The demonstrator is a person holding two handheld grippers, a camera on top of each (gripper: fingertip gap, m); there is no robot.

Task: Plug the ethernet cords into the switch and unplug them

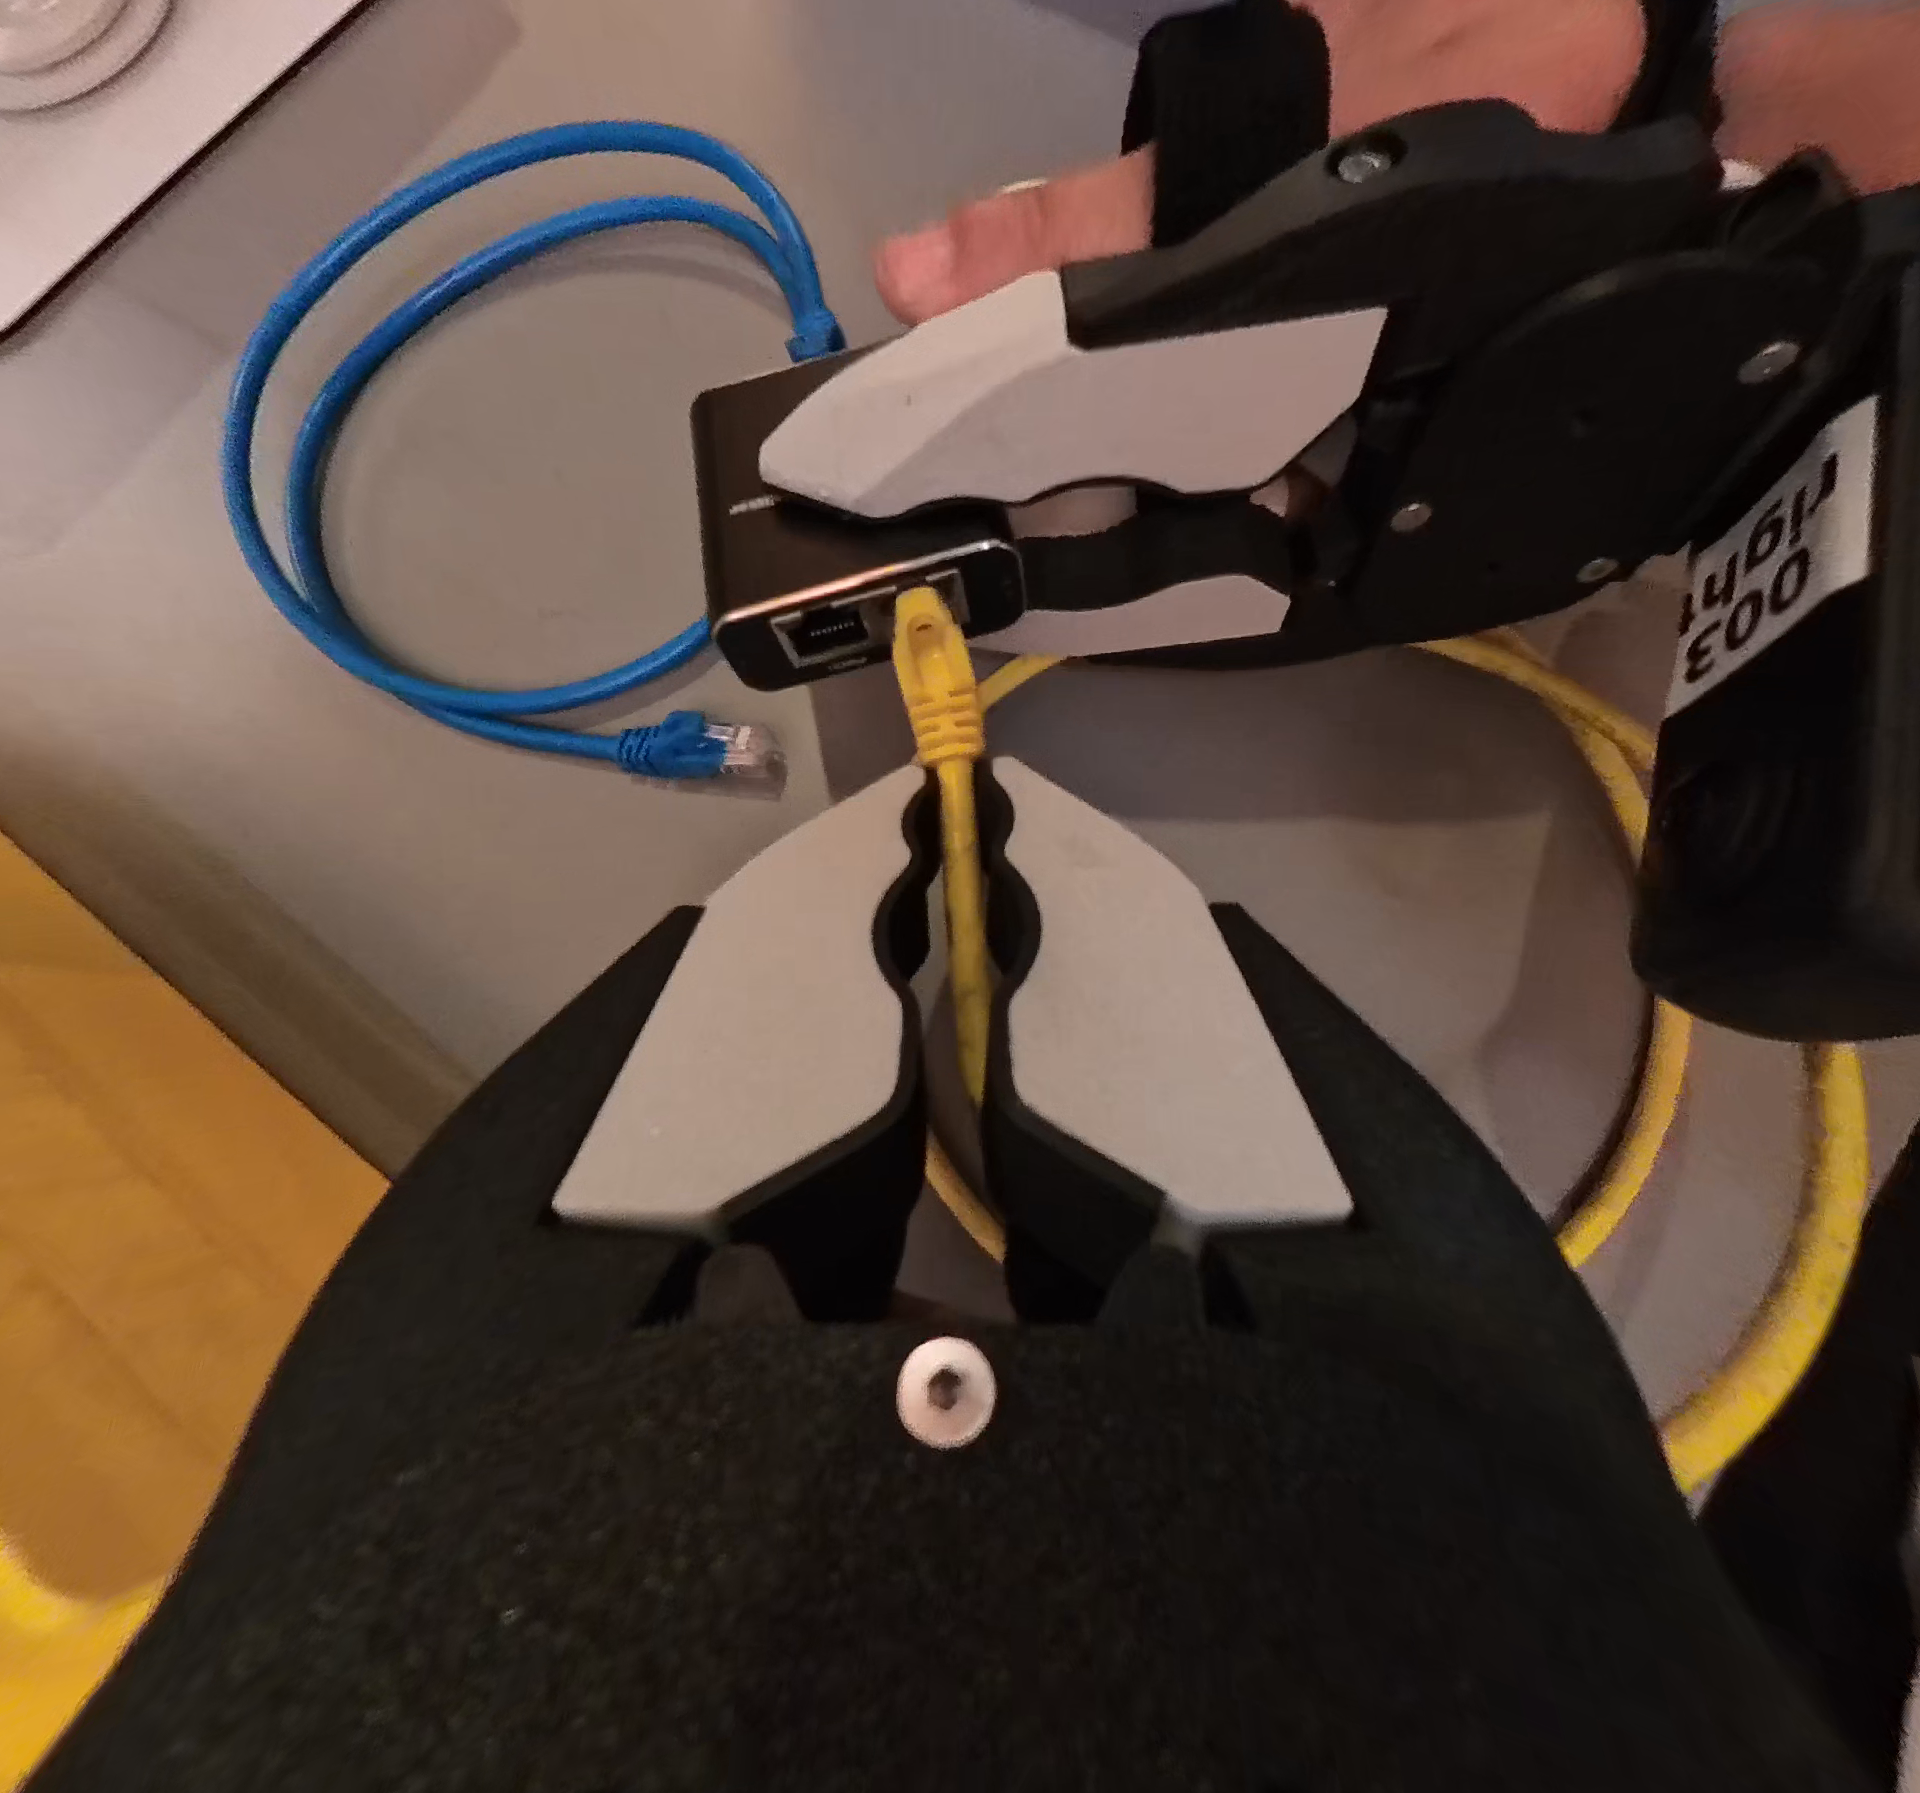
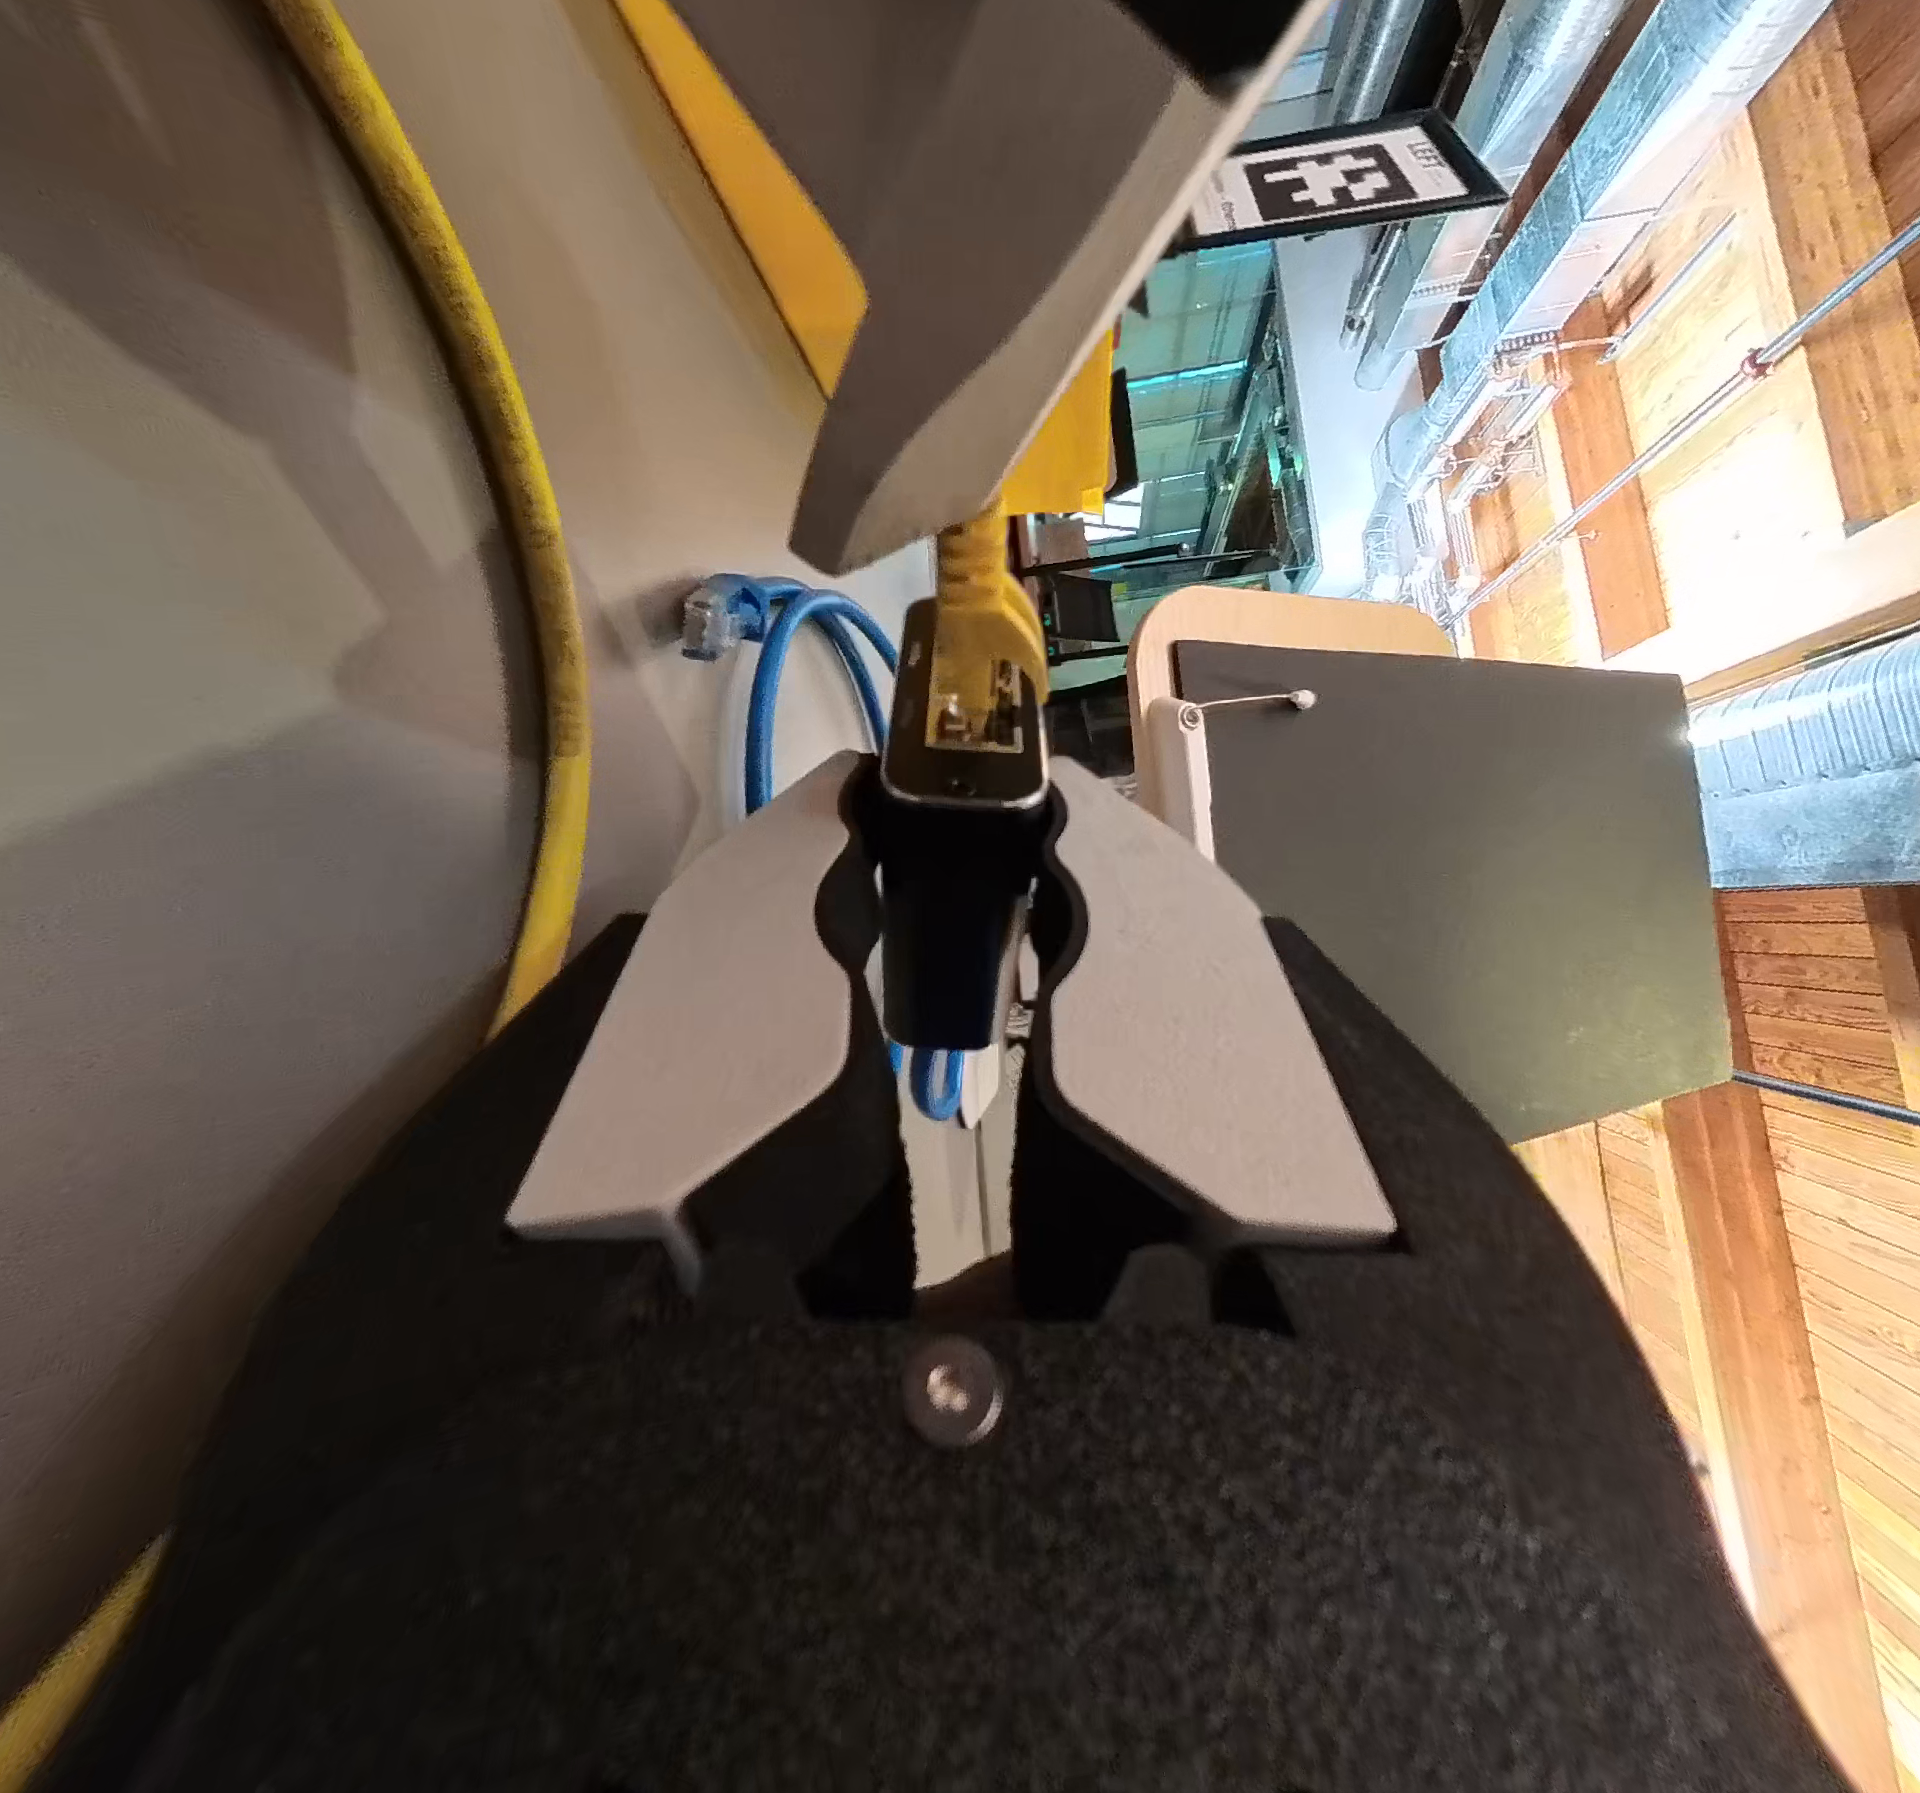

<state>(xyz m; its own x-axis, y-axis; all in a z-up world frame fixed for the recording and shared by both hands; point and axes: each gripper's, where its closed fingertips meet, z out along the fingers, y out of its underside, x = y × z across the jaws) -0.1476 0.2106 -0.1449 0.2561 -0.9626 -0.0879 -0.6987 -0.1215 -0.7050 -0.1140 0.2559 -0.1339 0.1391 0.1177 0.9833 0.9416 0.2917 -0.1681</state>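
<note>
Here the right gripper point(image 1: 894, 580) clamped the black switch point(image 1: 758, 507) above the desk point(image 1: 520, 455), while the left gripper point(image 1: 958, 787) pinched the yellow cord point(image 1: 961, 912) just behind its plugged-in connector point(image 1: 935, 673).

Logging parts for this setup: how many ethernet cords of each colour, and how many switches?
Blue ethernet cord: 1
Yellow ethernet cord: 1
Black switch: 1
Total: 3
</note>
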